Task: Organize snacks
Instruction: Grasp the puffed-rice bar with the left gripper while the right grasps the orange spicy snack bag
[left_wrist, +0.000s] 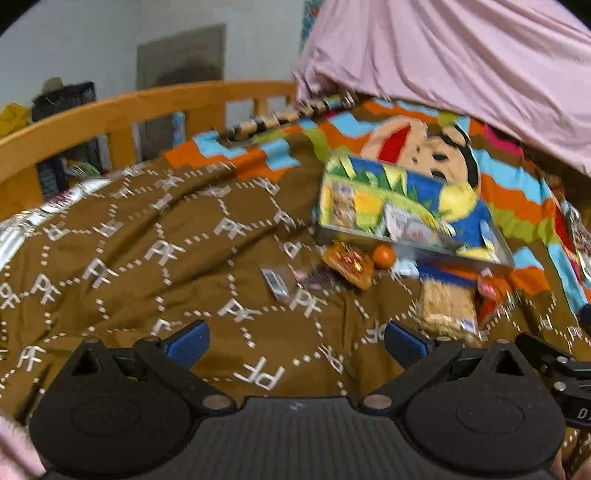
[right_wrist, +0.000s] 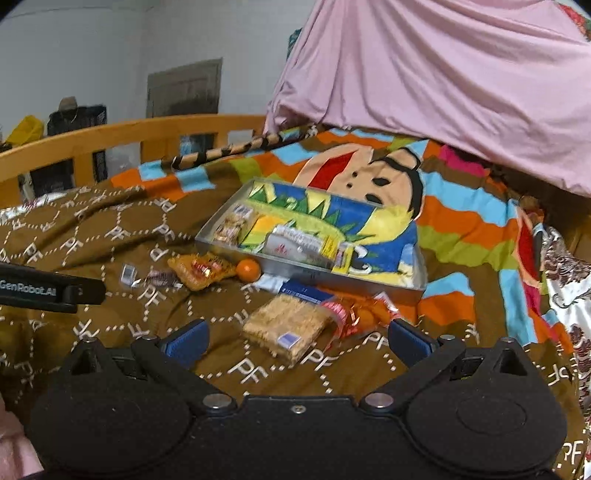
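Both hand-held grippers, left (left_wrist: 295, 341) & right (right_wrist: 297, 339), hover w/ jaws wide apart, nothing held, prob. lining up a pick. Nearest the right one: cracker pack (right_wrist: 286, 326) loose on the bed cover (right_wrist: 110, 236), touching a red-orange bag (right_wrist: 364, 314). Further: orange ball (right_wrist: 248, 270), foil packet (right_wrist: 201, 271). Beyond, the metal tray (right_wrist: 221, 226) already holds some snacks, so likely the collecting spot.
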